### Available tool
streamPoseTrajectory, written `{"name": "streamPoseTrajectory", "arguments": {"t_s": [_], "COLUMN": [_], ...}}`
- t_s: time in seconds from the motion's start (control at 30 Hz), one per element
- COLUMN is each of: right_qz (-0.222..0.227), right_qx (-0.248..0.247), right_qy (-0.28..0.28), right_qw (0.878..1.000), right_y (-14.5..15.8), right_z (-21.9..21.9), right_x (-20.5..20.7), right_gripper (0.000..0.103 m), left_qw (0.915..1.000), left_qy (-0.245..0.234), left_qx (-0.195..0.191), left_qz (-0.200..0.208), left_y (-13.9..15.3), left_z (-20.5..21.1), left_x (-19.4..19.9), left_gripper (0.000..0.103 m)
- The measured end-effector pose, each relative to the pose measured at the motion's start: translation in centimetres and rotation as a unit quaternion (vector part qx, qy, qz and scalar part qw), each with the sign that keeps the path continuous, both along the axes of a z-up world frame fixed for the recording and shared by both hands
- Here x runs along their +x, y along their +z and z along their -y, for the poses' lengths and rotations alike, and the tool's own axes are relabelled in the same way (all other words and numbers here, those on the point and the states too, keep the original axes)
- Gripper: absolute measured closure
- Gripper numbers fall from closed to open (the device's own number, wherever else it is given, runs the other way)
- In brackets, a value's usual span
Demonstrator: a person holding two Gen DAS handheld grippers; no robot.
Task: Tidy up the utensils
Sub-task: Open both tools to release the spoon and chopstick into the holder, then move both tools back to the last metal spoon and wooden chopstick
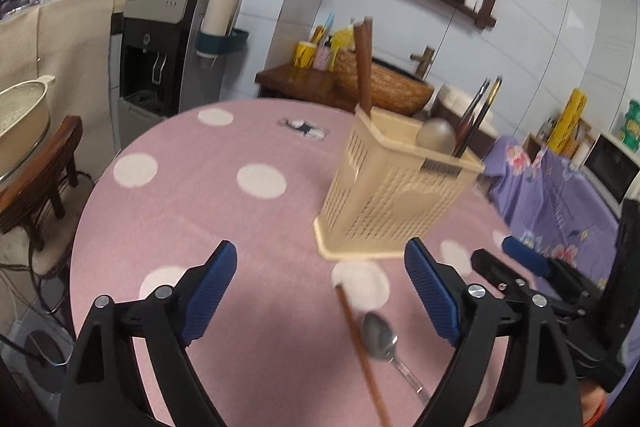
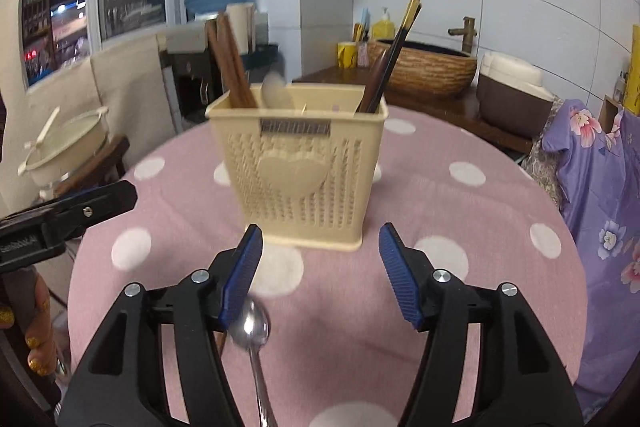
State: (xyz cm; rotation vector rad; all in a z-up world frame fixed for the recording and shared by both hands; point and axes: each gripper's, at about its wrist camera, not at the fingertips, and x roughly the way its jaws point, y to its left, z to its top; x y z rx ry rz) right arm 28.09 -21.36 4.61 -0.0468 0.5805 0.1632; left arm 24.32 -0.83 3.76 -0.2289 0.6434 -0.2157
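Note:
A cream slotted utensil holder (image 1: 400, 187) (image 2: 300, 167) stands on the pink dotted tablecloth. It holds brown chopsticks (image 2: 230, 67), a spoon bowl (image 2: 276, 91) and dark gold-tipped chopsticks (image 2: 400, 43). On the cloth in front of it lie a loose brown chopstick (image 1: 360, 343) and a metal spoon (image 1: 380, 339) (image 2: 250, 323). My left gripper (image 1: 320, 287) is open, with both loose items on the cloth below its gap. My right gripper (image 2: 322, 267) is open too, and the spoon's bowl lies close by its left pad. Nothing is gripped.
The round table (image 2: 500, 227) has a wooden chair with a cream pot (image 1: 20, 123) to its left. A water dispenser (image 1: 160, 47) and a sink counter (image 2: 428, 71) stand behind it, and purple floral cloth (image 2: 600, 187) lies to the right. One finger (image 2: 100, 205) of the left gripper shows at the left.

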Motion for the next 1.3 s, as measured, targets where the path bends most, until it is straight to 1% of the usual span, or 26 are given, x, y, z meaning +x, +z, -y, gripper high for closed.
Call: {"name": "streamPoseTrajectory", "arguments": {"t_s": [0.13, 0.2, 0.37, 0.43, 0.67, 0.83, 0.97, 1.1, 1.3], "right_qz": [-0.019, -0.030, -0.068, -0.080, -0.102, -0.123, -0.139, -0.150, -0.164], "right_qx": [-0.028, -0.036, -0.032, -0.035, -0.041, -0.038, -0.036, -0.051, -0.040], "right_qy": [0.008, 0.009, 0.014, 0.015, 0.019, 0.027, 0.044, 0.058, 0.078], "right_qw": [0.999, 0.999, 0.997, 0.996, 0.994, 0.991, 0.989, 0.986, 0.983], "right_y": [-2.0, -3.0, -5.4, -6.2, -7.7, -8.5, -8.9, -9.5, -9.5], "right_z": [-1.0, -1.2, -1.4, -1.5, -1.6, -1.7, -2.5, -3.6, -4.3], "right_x": [-1.6, -1.9, -2.3, -2.5, -3.0, -2.7, -1.9, -1.1, 0.1], "right_gripper": [0.042, 0.042, 0.042, 0.042, 0.042, 0.042, 0.042, 0.046, 0.046], "left_qw": [0.9993, 0.9987, 0.9965, 0.9961, 0.9941, 0.9940, 0.9940, 0.9943, 0.9945], "left_qy": [0.010, 0.012, 0.012, 0.011, 0.013, 0.013, 0.013, 0.012, 0.009], "left_qx": [0.031, 0.039, 0.062, 0.065, 0.083, 0.082, 0.078, 0.072, 0.066], "left_qz": [-0.019, -0.031, -0.055, -0.059, -0.069, -0.071, -0.075, -0.078, -0.080], "left_y": [-1.9, -2.7, -4.4, -4.7, -5.5, -5.8, -5.9, -6.1, -6.2], "left_z": [-0.5, -0.8, -1.2, -1.2, -0.8, -0.7, -0.6, -0.9, -1.2], "left_x": [-0.8, -1.0, -1.6, -1.7, -2.2, -2.0, -1.9, -1.8, -1.7], "left_gripper": [0.014, 0.013, 0.011, 0.011, 0.007, 0.007, 0.007, 0.007, 0.008]}}
